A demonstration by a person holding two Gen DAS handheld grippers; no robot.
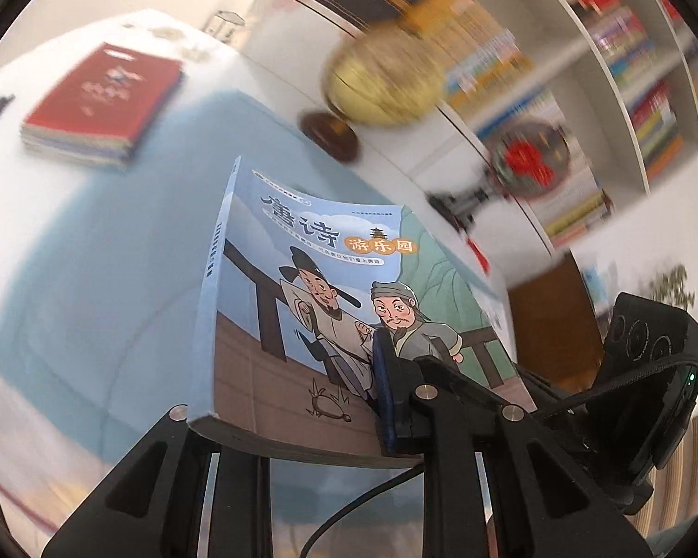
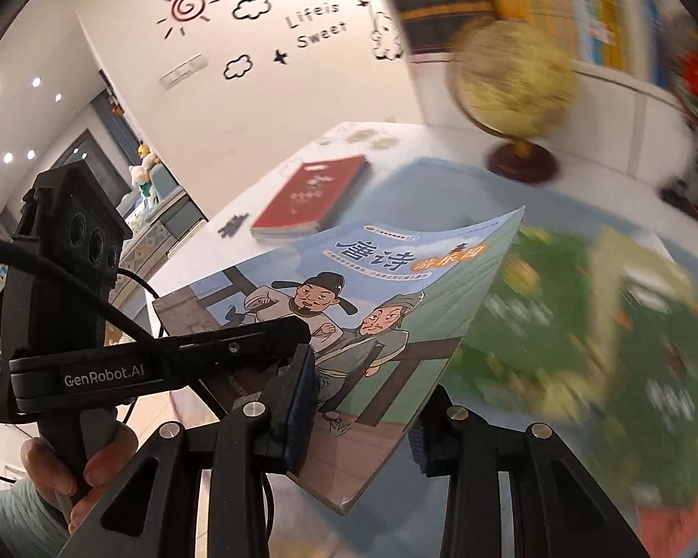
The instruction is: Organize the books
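Blue picture book (image 1: 321, 307): paperback, cartoon cover with two robed figures, held lifted and tilted above the table, gripped by both tools at its lower edge.

Left gripper (image 1: 302, 423): jaws closed together on the book's lower edge; one blue-padded finger (image 1: 386, 400) lies on the cover, the other is hidden beneath the book. The right wrist view shows this tool from outside, at the left of the picture, with a hand (image 2: 88, 460) wrapped round its grip.

Right gripper (image 2: 353, 423): clamped on the same book near its lower corner, one pad (image 2: 302, 400) on the cover, the opposite finger behind the pages. The left wrist view shows only part of its black body, at the far right.

Red book (image 1: 104, 93): lies flat on top of a small stack near the table's far left corner, well apart from the held book.

Table (image 1: 18, 195): white top with a pale blue mat (image 1: 97, 251) across its middle.

Globe (image 1: 386, 79): gold, on a dark round base at the table's far edge, blurred.

Bookshelf (image 1: 595, 74): white, filled with coloured spines; best seen in the left wrist view.

Green book (image 2: 595, 339): large, blurred, flat on the mat to the right; right wrist view only.

Wall decals (image 2: 256, 14): sun, clouds, lettering; clear in the right wrist view only.
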